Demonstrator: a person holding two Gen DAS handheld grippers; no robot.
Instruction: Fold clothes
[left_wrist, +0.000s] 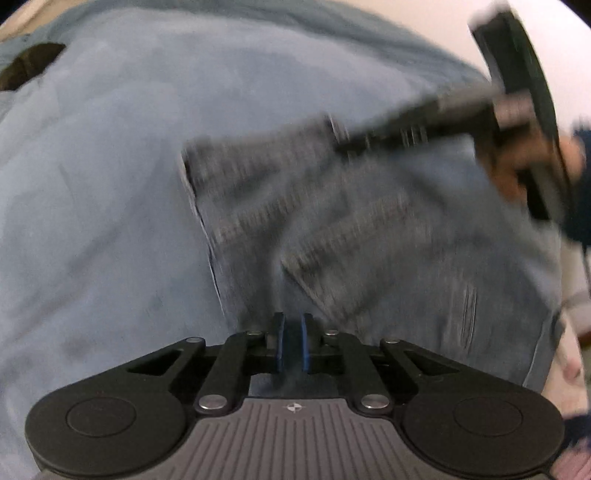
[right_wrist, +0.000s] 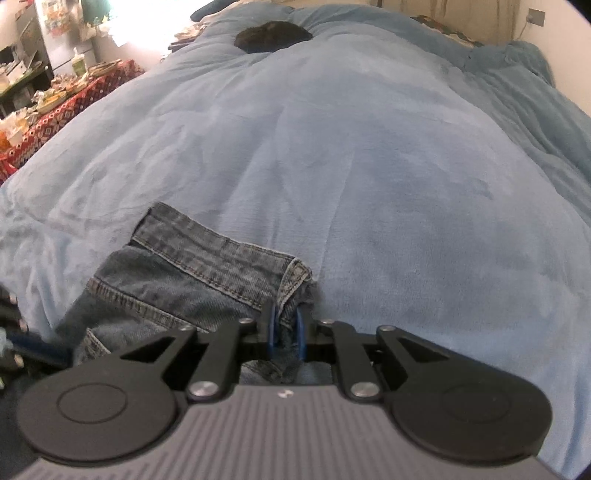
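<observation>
Denim jeans (right_wrist: 192, 280), stitched and crumpled, lie on a soft blue blanket (right_wrist: 369, 166); the right gripper (right_wrist: 286, 332) pinches their hem, the left gripper (left_wrist: 291, 341) is closed on denim.

Right gripper (right_wrist: 286, 332) is clamped on a bunched corner of the jeans (right_wrist: 192, 277), lying around 8 o'clock on the blue blanket (right_wrist: 369, 166); dark bundle (right_wrist: 273, 35) up at 12.

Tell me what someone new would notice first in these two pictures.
The jeans lie bunched near the front of a wide blue blanket, and the right gripper is shut on a folded denim corner. The left gripper is shut over the blurred denim. Farther back on the blanket sits a dark bundle.
</observation>
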